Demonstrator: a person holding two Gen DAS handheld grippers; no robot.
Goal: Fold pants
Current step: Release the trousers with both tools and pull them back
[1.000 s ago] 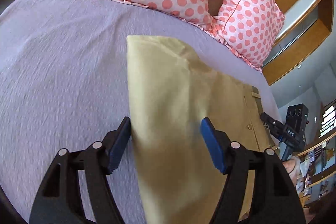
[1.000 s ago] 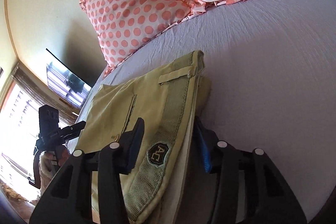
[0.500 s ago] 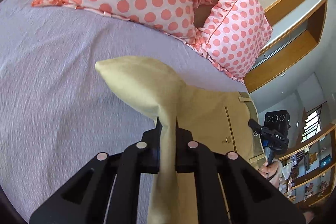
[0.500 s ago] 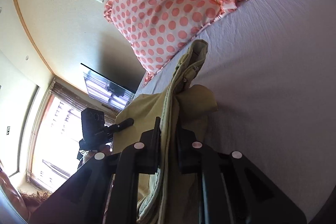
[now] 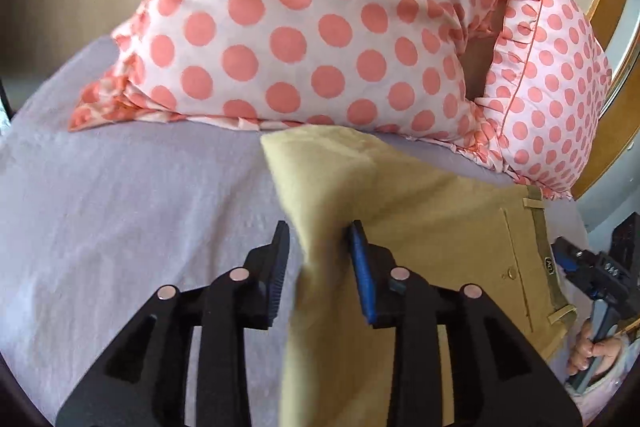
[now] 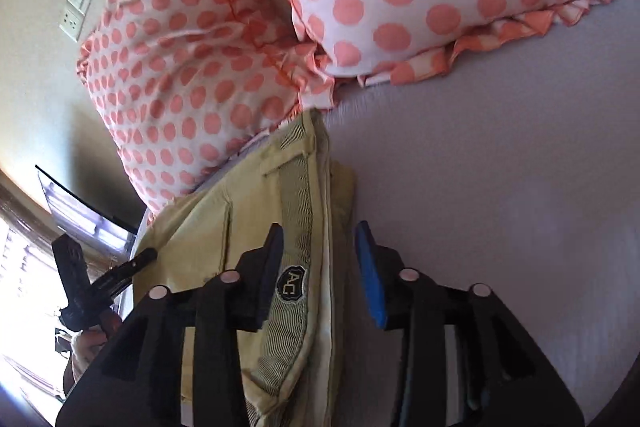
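The pants (image 5: 420, 227) are 1 pair, khaki, and they lie on the bed (image 5: 140, 207), which has a lilac sheet, just below the pillows. There are 2 pillows with coral dots: the big pillow (image 5: 320, 27) and the second pillow (image 5: 552, 75) lean side by side at the head of the bed, and the far edge of the pants reaches the frill of the big one. The left gripper (image 5: 320, 267) has its jaws spread, with a raised fold of the fabric standing between them; the fabric touches the blue pad on the right side, and a gap shows on the other side. The right gripper (image 6: 320, 267) has also the jaws spread, over the waistband (image 6: 296, 227), where 1 dark badge (image 6: 290, 285) with letters sits just beside the left finger. In the left wrist view, 1 button (image 5: 510, 271) shows near the waistband. On the wall there are 2 switch plates (image 6: 78, 9), and 1 dark screen (image 6: 80, 207) hangs lower, near the window.
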